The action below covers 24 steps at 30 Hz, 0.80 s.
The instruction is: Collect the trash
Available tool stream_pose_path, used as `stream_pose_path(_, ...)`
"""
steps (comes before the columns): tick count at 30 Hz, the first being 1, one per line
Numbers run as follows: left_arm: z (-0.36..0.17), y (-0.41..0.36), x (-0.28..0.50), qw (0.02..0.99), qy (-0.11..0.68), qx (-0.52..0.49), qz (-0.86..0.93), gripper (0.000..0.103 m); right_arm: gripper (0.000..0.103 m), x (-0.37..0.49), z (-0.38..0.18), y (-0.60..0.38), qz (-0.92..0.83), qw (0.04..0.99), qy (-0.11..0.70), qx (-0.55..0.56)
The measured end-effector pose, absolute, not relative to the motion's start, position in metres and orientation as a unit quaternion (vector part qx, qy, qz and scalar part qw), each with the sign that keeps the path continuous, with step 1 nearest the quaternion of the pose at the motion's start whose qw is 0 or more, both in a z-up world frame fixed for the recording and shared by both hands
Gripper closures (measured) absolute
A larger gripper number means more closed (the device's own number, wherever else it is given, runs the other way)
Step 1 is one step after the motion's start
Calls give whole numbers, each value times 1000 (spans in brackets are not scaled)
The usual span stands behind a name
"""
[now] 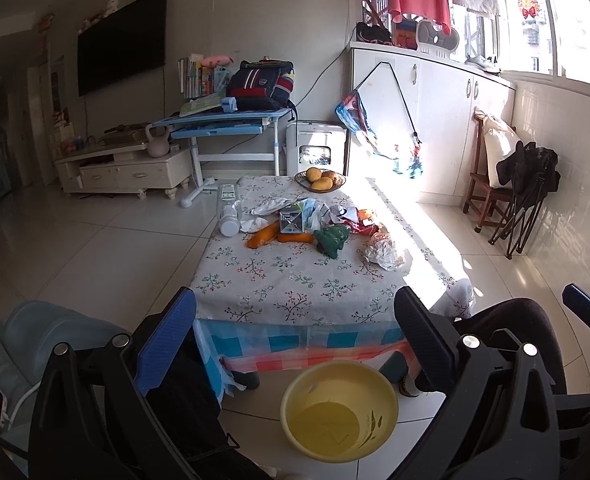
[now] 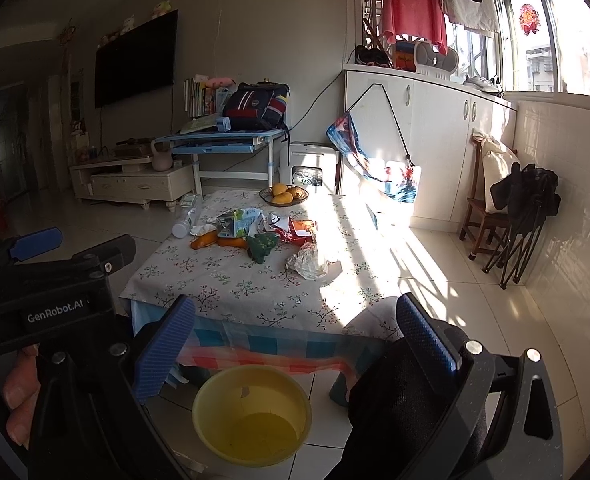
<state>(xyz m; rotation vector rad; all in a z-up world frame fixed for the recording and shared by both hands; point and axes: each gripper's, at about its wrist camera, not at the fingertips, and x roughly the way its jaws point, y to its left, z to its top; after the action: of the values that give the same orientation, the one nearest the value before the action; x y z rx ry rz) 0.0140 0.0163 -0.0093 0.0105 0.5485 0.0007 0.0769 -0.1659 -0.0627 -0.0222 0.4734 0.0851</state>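
1. On the floor in front of the desk (image 1: 295, 280), a yellow basin (image 1: 339, 412) sits empty, below the hanging checked edge of the cloth.
2. The left claw (image 1: 295, 340) hangs low before the desk's near edge, its two fingers spread wide apart with nothing between them; the basin shows in the gap.
3. The right claw (image 2: 295, 344) sits beside it at the same height, fingers likewise wide apart and holding nothing.
4. The trash lies in a loose cluster toward the far half of the floral cloth: a crumpled white paper wad (image 1: 383, 252) nearest on the sunlit side, a carton (image 1: 293, 220), red wrappers (image 1: 365, 222) and white tissue scraps (image 1: 271, 206).
5. Among the litter lie two orange pieces (image 1: 263, 236) and a green toy-like item (image 1: 331, 240).
6. A clear plastic bottle (image 1: 229, 212) lies on its side at the desk's left edge.
7. A fruit bowl (image 1: 321, 180) stands at the far edge, apart from the cluster.
8. In the right wrist view, a hand (image 2: 19, 392) grips the left claw's body.
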Motion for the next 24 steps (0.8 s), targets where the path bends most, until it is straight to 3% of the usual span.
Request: stream_pose_path(24,-29,33,100,950,313,-2,10,7,6,143,-78,-150,45,956,289,-12)
